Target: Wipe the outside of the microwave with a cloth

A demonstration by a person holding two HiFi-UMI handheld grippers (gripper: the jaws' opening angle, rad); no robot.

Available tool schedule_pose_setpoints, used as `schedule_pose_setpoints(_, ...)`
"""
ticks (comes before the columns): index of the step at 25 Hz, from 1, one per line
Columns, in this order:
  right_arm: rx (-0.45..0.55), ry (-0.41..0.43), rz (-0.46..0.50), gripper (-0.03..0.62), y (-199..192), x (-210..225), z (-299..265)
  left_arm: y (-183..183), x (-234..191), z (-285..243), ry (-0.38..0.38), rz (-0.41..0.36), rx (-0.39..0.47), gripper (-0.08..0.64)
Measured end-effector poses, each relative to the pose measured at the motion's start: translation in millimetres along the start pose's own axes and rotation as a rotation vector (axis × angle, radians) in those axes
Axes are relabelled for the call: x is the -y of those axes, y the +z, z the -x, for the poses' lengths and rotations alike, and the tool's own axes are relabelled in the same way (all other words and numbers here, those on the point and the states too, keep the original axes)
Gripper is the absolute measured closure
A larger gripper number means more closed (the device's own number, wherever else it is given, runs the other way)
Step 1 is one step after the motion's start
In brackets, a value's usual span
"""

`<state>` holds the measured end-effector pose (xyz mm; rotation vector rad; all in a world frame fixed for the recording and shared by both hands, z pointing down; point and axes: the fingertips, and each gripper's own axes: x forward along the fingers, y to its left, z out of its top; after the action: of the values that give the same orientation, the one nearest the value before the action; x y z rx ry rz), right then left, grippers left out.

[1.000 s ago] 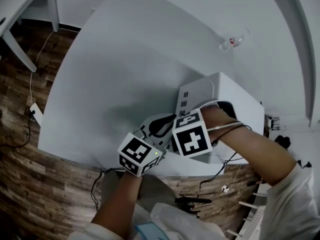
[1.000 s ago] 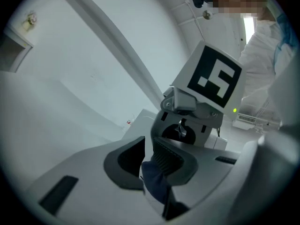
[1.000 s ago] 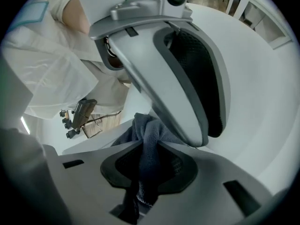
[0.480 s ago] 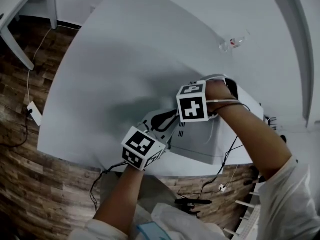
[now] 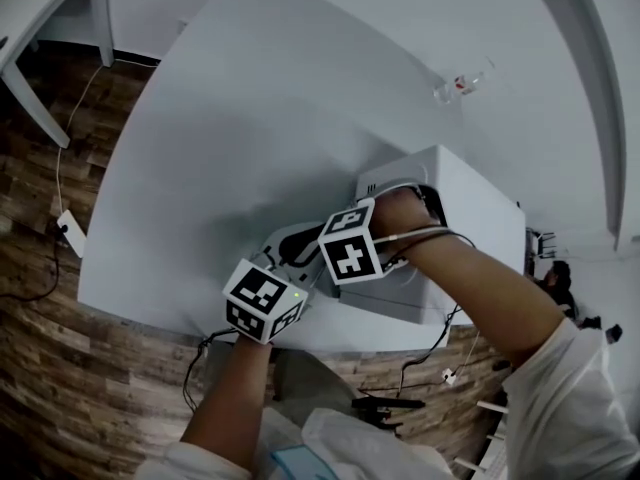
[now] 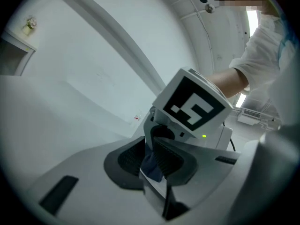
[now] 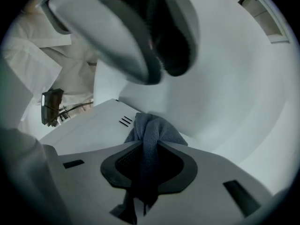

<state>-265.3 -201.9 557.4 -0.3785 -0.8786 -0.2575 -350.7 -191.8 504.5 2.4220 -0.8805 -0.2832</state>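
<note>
Since the preceding frame, the right gripper [image 7: 149, 149] has shifted toward the lower left of the head view, uncovering more of the microwave top, and the left gripper [image 6: 151, 151] has shifted slightly left. At the left edge of the head view, a white power block [image 5: 70, 230] with a cable lies on the wood-plank floor [image 5: 40, 308]. The white table [image 5: 250, 118] fills the centre of the frame. The left gripper is at the lower centre, by the table's near edge, pointing up and right at the right gripper's marker cube [image 5: 350, 241]. Its jaws are nearly together, with blue fabric [image 6: 152, 165] in the narrow gap; whether this belongs to the same cloth cannot be determined. The right gripper is just to the right, over the left end of the microwave [image 5: 470, 208]. Its jaws are clamped on the blue-grey cloth [image 7: 152, 130], which bunches against the microwave's white surface beside the vent slots [image 7: 124, 121]. A small clear bottle [image 5: 462, 83] lies on the table at the upper right, well apart from the microwave.
</note>
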Motion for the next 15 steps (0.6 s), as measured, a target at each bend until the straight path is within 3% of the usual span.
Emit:
schedule_pose_setpoints(5, 0.063, 0.111, 0.005, 0.505, 25, -51, 16, 4, 0, 14, 0.017, -0.007, -0.002, 0.515)
schedule_pose_setpoints(8, 0.109, 0.124, 0.009, 0.505, 32, -75, 31, 10, 16, 13, -0.011, -0.043, -0.003, 0.515)
schedule_pose_setpoints(11, 0.187, 0.047, 0.008, 0.505, 32, -83, 50, 19, 34, 7, -0.045, -0.085, -0.003, 0.515)
schedule_pose_setpoints(15, 0.329, -0.16, -0.007, 0.505, 22, -86, 81, 36, 64, -6, -0.08, -0.147, 0.001, 0.517)
